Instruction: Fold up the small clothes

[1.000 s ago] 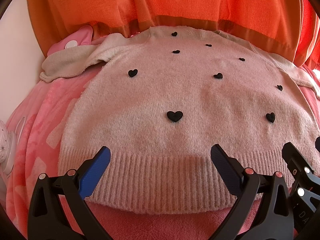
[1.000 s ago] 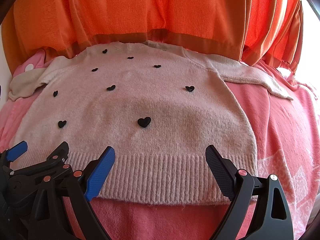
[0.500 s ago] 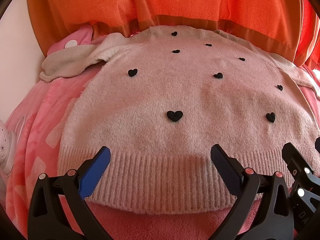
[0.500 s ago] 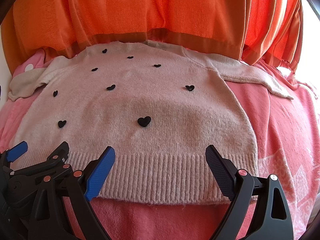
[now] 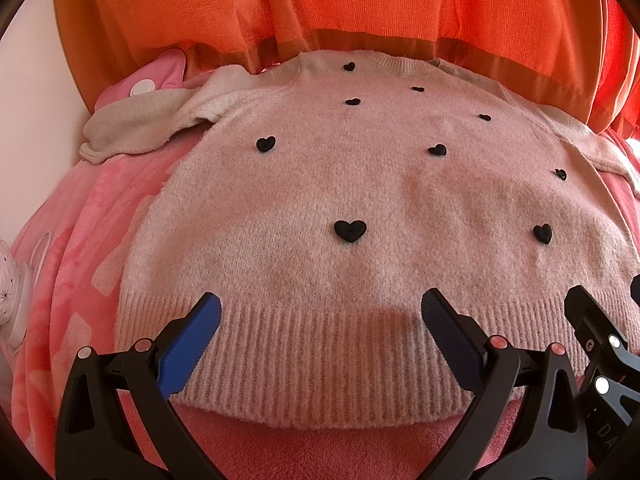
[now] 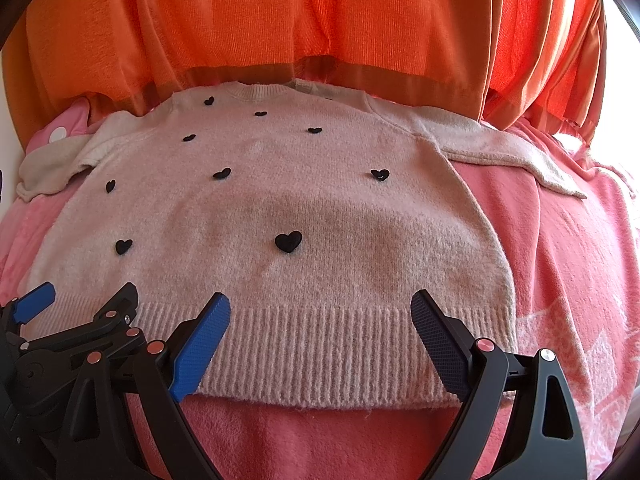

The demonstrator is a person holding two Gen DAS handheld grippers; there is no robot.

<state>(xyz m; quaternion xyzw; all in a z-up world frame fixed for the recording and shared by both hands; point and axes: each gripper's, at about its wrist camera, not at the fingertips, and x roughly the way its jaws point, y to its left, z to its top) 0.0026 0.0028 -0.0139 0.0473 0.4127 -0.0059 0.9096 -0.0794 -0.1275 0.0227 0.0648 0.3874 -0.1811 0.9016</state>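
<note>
A small pale pink knitted sweater (image 5: 360, 184) with black hearts lies flat, front up, on a pink blanket, sleeves spread to both sides; it also shows in the right wrist view (image 6: 280, 200). My left gripper (image 5: 320, 312) is open and empty, hovering over the left half of the ribbed hem (image 5: 320, 360). My right gripper (image 6: 320, 312) is open and empty over the right half of the hem (image 6: 320, 352). The two grippers sit side by side; each shows at the edge of the other's view.
A pink blanket (image 6: 560, 280) covers the surface. An orange curtain (image 5: 360, 0) hangs right behind the sweater's collar. A pink item with a white dot (image 5: 148, 80) lies by the left sleeve. A white object (image 5: 12, 292) sits at the far left edge.
</note>
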